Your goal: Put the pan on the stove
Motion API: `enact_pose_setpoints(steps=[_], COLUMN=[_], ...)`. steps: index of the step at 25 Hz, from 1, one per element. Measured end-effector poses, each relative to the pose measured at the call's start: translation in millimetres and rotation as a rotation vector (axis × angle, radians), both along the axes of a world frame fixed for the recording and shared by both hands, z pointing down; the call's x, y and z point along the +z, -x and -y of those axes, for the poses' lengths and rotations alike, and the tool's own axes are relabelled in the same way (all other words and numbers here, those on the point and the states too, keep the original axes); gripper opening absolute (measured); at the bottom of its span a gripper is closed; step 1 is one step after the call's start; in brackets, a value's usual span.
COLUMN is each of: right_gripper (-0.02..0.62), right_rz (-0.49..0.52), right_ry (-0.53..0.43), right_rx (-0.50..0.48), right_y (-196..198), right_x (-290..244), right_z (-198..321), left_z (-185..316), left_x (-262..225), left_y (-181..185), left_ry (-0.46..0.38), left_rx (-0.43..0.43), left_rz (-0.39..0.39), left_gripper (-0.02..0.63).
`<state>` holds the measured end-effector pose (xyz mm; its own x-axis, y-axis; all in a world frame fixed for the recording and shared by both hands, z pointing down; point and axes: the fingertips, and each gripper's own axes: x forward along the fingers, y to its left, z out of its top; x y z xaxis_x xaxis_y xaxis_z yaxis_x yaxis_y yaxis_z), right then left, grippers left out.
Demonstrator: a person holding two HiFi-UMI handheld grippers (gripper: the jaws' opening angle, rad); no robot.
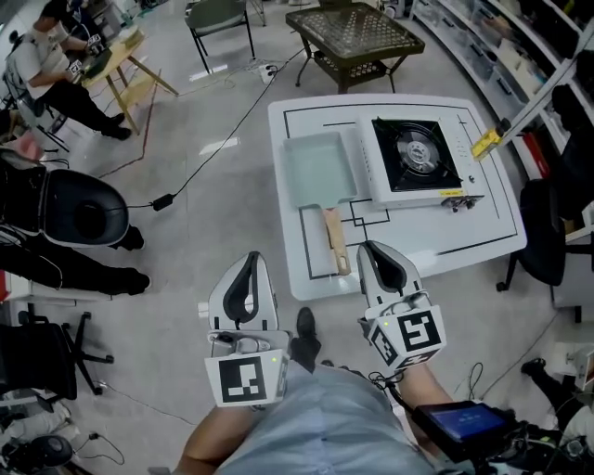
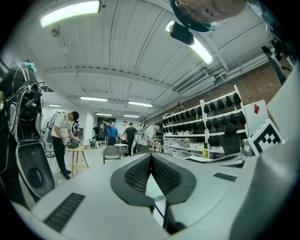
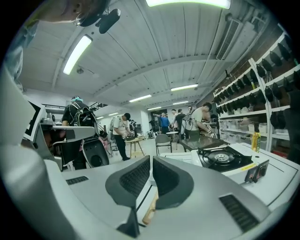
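A pale green rectangular pan [image 1: 320,167] with a wooden handle [image 1: 335,239] lies on the white table [image 1: 483,232], just left of the portable gas stove [image 1: 416,158]. The stove's burner is bare. My right gripper [image 1: 375,252] hovers at the table's near edge, just right of the handle's end, shut with nothing in it. In the right gripper view, the handle [image 3: 149,211] shows below the right gripper [image 3: 151,159] and the stove [image 3: 220,158] lies ahead to the right. My left gripper [image 1: 251,263] hangs over the floor left of the table, shut and empty; the left gripper [image 2: 151,157] points into the room.
A black office chair [image 1: 548,232] stands at the table's right edge. A dark patterned table [image 1: 353,37] and a chair [image 1: 219,23] stand beyond. Shelving [image 1: 520,56] runs along the right. A seated person [image 1: 56,65] and bags are at the left. A cable [image 1: 213,139] crosses the floor.
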<state>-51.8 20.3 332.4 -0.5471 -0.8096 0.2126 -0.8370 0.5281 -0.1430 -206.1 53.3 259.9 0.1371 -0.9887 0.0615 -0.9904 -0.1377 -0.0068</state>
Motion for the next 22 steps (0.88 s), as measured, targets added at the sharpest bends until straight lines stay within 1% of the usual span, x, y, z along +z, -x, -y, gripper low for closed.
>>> enact_pose_setpoints(steps=[5,8,11,14,17,20,22], right_gripper=[0.051,0.051,0.051,0.051,0.051,0.051,0.051], right_rz=[0.004,0.006,0.013,0.015,0.015,0.016,0.015], right_ry=[-0.067,-0.103,-0.124,-0.134,-0.128,-0.099,-0.069], right_rx=[0.023,0.039,0.051,0.05,0.042,0.021,0.005], right_y=[11.7,13.3,13.1,14.3,14.3,14.0,13.5], right_x=[-27.0,-45.7,-58.4,-61.1,-54.5,-41.1,-31.0], right_z=[34.4,44.9,51.5,58.5,67.4,77.4,82.2], left_z=[34.3,43.1,46.9,52.2,59.2,67.8,73.6], left_x=[-25.6,-42.9,-54.7,-57.2,-48.6,-38.6,-33.5], left_y=[12.2,13.9,14.0,15.8,16.7,15.1,12.7], left_ry=[-0.078,-0.121,-0.146,-0.153,-0.135,-0.115,-0.1], left_rx=[0.025,0.038,0.049,0.046,0.037,0.021,0.014], left_rz=[-0.008,-0.012,-0.013,-0.008,-0.024,-0.025,-0.012], left_gripper=[0.018,0.018,0.018,0.018,0.018,0.018,0.018])
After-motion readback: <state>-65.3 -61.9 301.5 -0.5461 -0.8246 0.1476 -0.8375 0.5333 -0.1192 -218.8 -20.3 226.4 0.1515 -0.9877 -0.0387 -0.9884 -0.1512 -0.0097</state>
